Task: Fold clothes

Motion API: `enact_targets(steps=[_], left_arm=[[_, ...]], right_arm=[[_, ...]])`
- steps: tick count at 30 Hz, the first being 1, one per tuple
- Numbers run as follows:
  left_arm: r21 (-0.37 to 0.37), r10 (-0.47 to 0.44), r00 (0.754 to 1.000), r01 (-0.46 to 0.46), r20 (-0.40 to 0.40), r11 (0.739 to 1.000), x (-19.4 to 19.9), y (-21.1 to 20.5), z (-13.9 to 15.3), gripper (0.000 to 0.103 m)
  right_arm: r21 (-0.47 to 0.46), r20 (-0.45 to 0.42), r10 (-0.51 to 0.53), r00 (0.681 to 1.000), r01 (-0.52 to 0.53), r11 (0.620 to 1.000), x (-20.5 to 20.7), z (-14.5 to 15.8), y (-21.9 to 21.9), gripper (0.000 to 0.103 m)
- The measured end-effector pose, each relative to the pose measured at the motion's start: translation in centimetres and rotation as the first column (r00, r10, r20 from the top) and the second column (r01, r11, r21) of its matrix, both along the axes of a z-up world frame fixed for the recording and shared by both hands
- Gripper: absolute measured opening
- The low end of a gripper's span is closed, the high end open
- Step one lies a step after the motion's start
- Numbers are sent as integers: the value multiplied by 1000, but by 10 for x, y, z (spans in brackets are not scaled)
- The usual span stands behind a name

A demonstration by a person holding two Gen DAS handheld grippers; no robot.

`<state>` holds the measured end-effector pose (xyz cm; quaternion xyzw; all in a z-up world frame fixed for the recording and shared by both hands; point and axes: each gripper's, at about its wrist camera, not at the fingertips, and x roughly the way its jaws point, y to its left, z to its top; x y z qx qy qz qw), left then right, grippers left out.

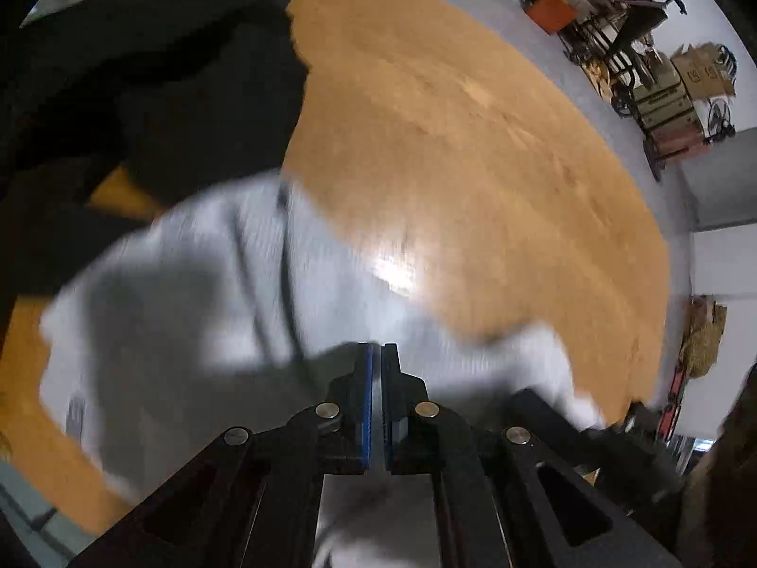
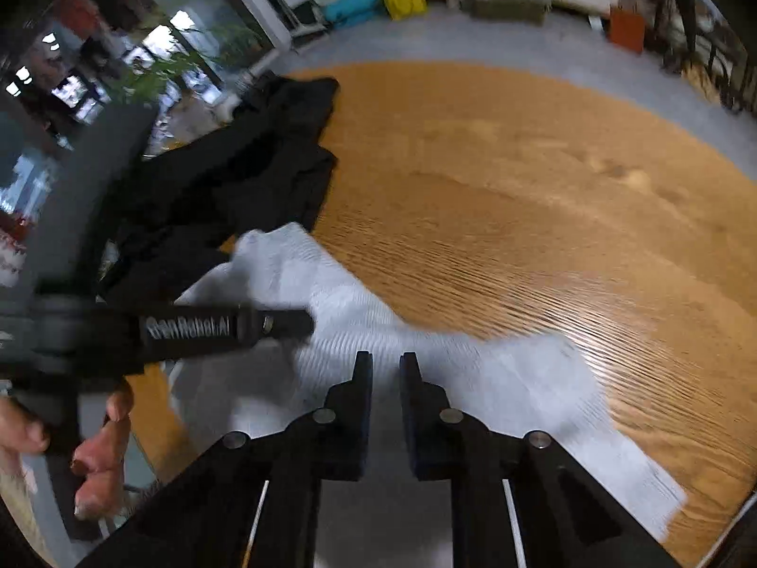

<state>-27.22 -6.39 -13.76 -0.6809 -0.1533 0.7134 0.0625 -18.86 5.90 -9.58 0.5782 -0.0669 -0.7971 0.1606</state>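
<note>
Soft, limp white knit garment (image 2: 340, 293) sprawls across the lower centre on the round wooden table (image 2: 544, 180), left gripper (image 1: 377, 355) pinching it, right gripper (image 2: 385, 359) slightly parted above; edges look the best hold.

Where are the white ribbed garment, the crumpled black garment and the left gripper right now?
White ribbed garment (image 2: 331, 293): right wrist view, on its upper flat part.
Crumpled black garment (image 2: 246, 175): right wrist view, on the pile's middle.
Left gripper (image 1: 376, 355): left wrist view, midway between its fingertips.
</note>
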Motion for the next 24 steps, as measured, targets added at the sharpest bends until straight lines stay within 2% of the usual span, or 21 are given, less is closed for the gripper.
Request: enact_targets(steps=[3,6,8,11,15,18,19,20,21,23,24], left_arm=[[28,28,998,-30,50,999,-10,-6,-24,3],[47,59,998,-59,4,997,-16,-21,-20,3],[76,77,997,-76,-17,994,-10,-30,-12,3],[69,9,997,-4,-71,998,9,-23,11,3],[138,-91,993,101,-75,985,25,2,19,3],[57,-34,998,37,-48,998,28,3,-6,3],[75,5,998,0,-63,997,27,-3,-12,3],[94,34,997,-28,-67,995,30,-9,-12,3],[78,48,995,-42,-83,996,39,-17,-5,3],[-16,54,988,-57,-144,998,63,-35,16,3],[-85,47,984,-62,-173,994,75,-49,24,3]], right_arm=[[25,60,-21,998,19,1000,-21,-28,-2,11],[82,5,-56,998,55,995,-32,-38,5,9],[81,-8,-47,999,48,996,-24,-36,5,13],[76,-26,-34,999,36,996,-12,-33,5,13],[71,-51,-16,999,20,997,4,-29,5,17],[67,-69,-3,998,8,998,17,-26,5,14],[66,-75,1,997,4,998,21,-25,5,5],[23,-83,-27,996,29,999,19,-29,13,5],[-23,-89,-56,994,54,998,17,-34,22,5],[-126,-61,-84,995,76,989,27,-24,43,11],[-142,-86,-90,992,77,987,43,-11,54,21]])
